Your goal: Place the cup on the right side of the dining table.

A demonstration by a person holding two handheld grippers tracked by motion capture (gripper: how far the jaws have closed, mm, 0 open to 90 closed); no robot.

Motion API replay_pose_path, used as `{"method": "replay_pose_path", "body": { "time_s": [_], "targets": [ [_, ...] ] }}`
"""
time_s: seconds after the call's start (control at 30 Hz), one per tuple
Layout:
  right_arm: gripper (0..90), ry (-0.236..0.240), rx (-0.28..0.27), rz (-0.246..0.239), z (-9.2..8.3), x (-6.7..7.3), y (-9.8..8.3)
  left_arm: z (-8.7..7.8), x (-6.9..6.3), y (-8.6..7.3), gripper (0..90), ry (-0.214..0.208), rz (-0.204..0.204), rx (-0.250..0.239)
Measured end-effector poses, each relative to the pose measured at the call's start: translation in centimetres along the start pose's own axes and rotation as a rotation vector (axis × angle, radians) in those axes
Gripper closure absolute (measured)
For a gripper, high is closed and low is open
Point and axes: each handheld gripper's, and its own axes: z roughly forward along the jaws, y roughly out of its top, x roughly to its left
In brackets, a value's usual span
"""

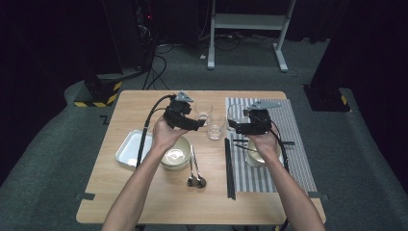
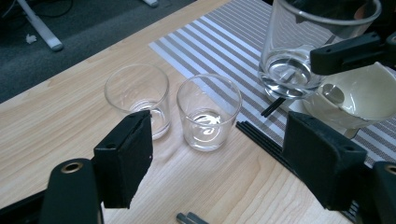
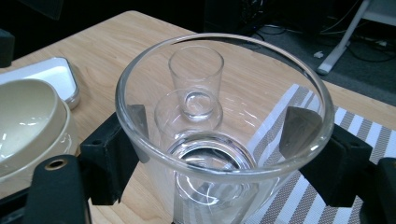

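Two small glasses (image 2: pixel 208 112) wait untouched on the worktop (image 2: pixel 70 116), left gripper (image 2: pixel 224 163) jaws released near them, right gripper (image 3: pixel 219 154) jaws clenched on big glass (image 3: pixel 224 121), placing pending

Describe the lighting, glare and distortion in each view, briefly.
High view: the table is lit while the room around it is dark, and glare sits in the cream bowl. Left gripper view: sharp, with bright reflections in the nearer small glass. Right gripper view: the held large glass bends the small glasses seen through it.
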Motion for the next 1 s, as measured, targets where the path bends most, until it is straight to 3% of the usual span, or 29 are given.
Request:
{"method": "replay_pose_path", "body": {
  "time_s": [1.0],
  "targets": [
    [20.3, -0.042, 0.004, 0.027, -1.1, -1.3, -0.5, -1.9, 1.0, -2.4, 26.5, 0.032, -0.054, -0.044]
  ]
}}
